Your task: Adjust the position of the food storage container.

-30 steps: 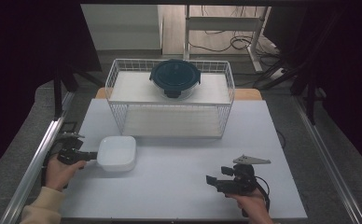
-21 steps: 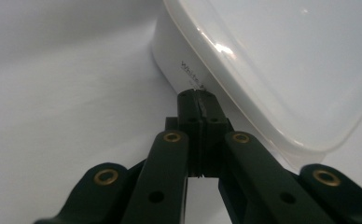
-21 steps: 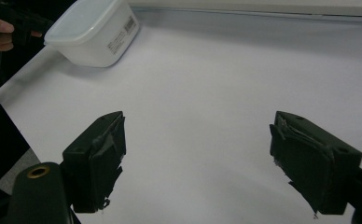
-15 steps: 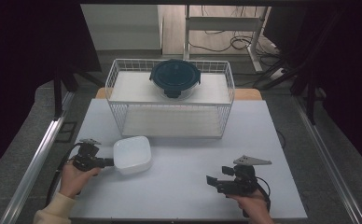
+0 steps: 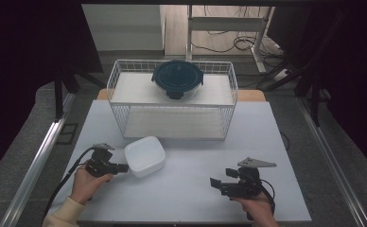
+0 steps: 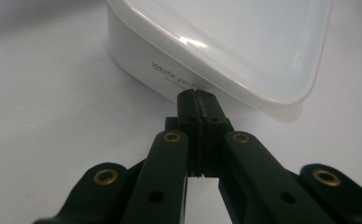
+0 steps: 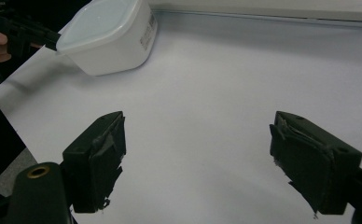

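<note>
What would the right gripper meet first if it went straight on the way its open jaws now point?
Probably the white lidded plastic container held by the left gripper; bare white table lies before the right gripper, though depth is unclear.

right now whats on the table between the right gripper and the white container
Nothing: in the high view bare table top lies between the open right gripper and the white container; the right gripper view agrees.
</note>
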